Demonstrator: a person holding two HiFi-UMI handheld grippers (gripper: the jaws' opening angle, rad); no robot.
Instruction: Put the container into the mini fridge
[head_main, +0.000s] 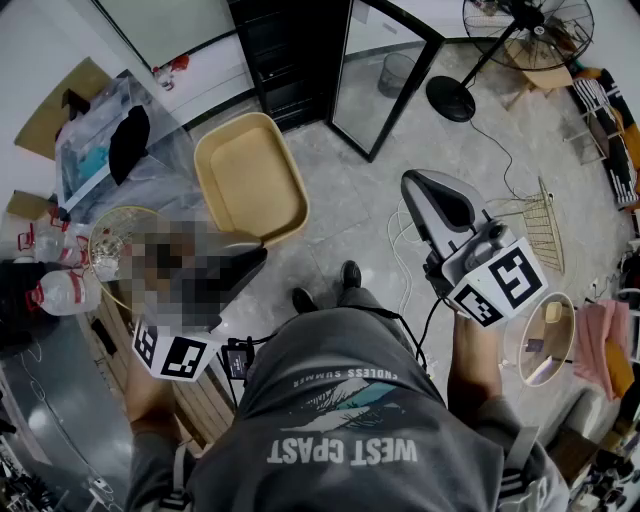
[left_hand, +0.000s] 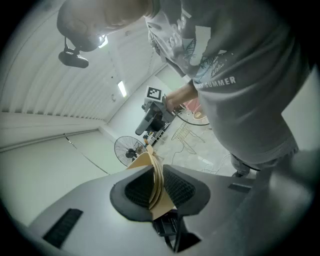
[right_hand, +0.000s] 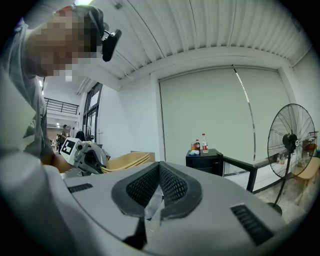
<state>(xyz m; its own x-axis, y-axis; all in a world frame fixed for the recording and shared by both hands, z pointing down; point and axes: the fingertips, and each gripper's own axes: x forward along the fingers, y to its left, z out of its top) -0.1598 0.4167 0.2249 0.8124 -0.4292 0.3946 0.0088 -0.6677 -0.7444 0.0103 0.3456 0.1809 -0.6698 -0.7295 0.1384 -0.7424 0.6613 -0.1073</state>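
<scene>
The container (head_main: 250, 175) is a shallow beige tub with rounded corners, held above the floor at centre left. My left gripper (head_main: 252, 256) is shut on its near rim; in the left gripper view the thin beige rim (left_hand: 155, 175) sits pinched between the pads. My right gripper (head_main: 422, 187) hangs to the right, apart from the container, its jaws shut with nothing between them (right_hand: 159, 176). The black mini fridge (head_main: 290, 50) stands ahead with its glass door (head_main: 385, 75) swung open. It also shows in the right gripper view as the fridge (right_hand: 205, 162), with bottles on top.
A standing fan (head_main: 525, 30) is at the far right. A wire rack (head_main: 540, 225) and a small round table (head_main: 545, 340) sit right of me. On my left are a wire basket (head_main: 110, 240), plastic bottles (head_main: 60, 290) and a plastic-covered table (head_main: 100, 150).
</scene>
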